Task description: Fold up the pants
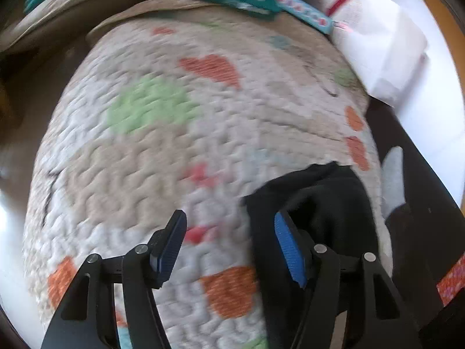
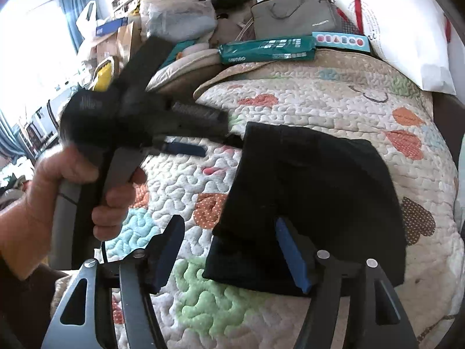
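The black pants (image 2: 314,192) lie folded into a compact block on the quilted bedspread (image 2: 305,99). In the left wrist view only a corner of the pants (image 1: 316,203) shows at lower right, behind the right finger. My left gripper (image 1: 231,226) is open and empty above the quilt (image 1: 162,151); it also shows in the right wrist view (image 2: 213,132), held by a hand left of the pants, its fingers pointing at the pants' top left corner. My right gripper (image 2: 229,232) is open and empty, just in front of the pants' near edge.
A white pillow (image 2: 407,37) lies at the bed's far right. Green and blue boxes (image 2: 267,49), a grey bag (image 2: 293,14) and piled clutter line the far edge. A white sock (image 1: 393,177) lies at the bed's right side.
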The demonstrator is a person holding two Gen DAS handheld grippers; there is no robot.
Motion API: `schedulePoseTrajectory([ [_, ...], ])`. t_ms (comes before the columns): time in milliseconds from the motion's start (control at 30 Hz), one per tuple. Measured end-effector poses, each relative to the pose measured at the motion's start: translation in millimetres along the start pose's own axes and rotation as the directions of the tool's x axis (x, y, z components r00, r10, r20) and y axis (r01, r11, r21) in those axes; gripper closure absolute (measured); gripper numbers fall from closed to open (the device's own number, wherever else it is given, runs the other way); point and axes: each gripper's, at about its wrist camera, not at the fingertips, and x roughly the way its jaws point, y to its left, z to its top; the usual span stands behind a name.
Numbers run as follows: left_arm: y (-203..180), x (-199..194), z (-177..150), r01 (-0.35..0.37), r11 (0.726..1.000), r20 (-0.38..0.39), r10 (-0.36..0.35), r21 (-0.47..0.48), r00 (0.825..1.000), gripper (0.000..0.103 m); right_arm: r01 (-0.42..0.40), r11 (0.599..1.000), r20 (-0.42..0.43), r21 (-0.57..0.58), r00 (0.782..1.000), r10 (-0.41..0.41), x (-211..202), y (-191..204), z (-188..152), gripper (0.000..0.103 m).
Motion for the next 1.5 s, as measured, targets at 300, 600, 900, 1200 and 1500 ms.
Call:
schedulePoseTrajectory([
  [300, -19.4, -57.3, -23.9, -0.094, 0.995, 0.113, 0.096, -0.018, 0.989, 0.041, 0.16, 0.969, 0.088, 0.188, 0.98, -0.179, -53.9, -76.1, 44.8, 0.032],
  [600, -50.7, 10.4, -47.5, -0.285, 0.958, -0.011, 0.285, 0.014, 0.958, 0.041, 0.268, 0.922, -0.106, 0.281, 0.963, -0.248, -12.4, -142.6, 51.0, 0.032],
  [900, -18.5, -0.7, -56.2, 0.042, 0.994, 0.04, -0.039, -0.103, 0.998, 0.04, 0.157, 0.901, -0.128, 0.404, 0.985, -0.114, 9.9, -176.4, 41.0, 0.028],
  [1200, -10.2, 16.2, -49.7, 0.268, 0.95, 0.058, -0.262, -0.159, 0.963, 0.025, 0.057, 0.856, -0.152, 0.514, 0.988, 0.026, 43.4, -201.1, 31.9, 0.022],
  [1500, -21.5, -18.9, -36.9, 0.32, 0.942, 0.151, -0.304, -0.095, 0.94, 0.02, 0.016, 0.839, -0.11, 0.543, 0.993, 0.052, 47.3, -203.4, 25.3, 0.014],
])
